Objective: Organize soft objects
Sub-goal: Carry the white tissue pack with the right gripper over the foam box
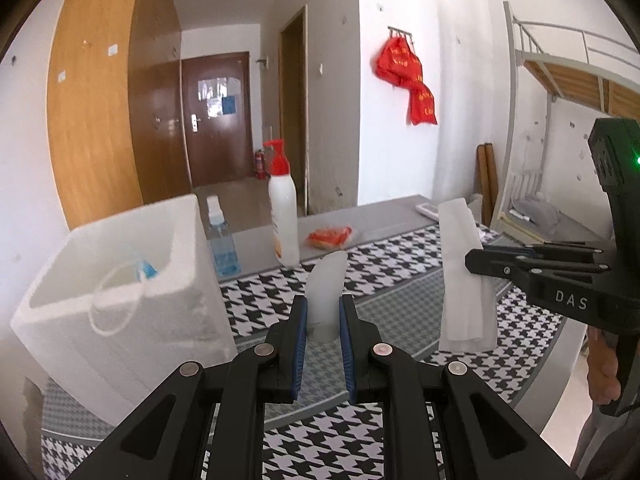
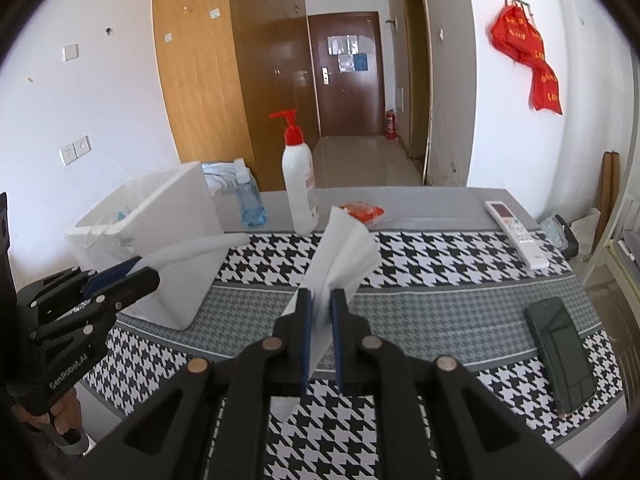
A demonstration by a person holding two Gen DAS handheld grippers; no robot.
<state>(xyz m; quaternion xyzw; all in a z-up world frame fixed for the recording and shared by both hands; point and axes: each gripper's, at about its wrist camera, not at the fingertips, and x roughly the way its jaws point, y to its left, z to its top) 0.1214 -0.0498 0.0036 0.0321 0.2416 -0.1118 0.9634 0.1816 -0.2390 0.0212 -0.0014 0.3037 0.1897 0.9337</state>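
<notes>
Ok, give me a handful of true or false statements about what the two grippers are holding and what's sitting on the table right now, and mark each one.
1. The left gripper is shut on a soft white tube. True.
2. The right gripper is open and holds nothing. False: it is shut on a folded white tissue.
3. The white foam box holds a face mask. True.
4. The pump bottle lies on its side. False: it stands upright.
5. The remote control is inside the foam box. False: it lies on the table's far right part.
6. A dark phone lies flat on the patterned tablecloth. True.
</notes>
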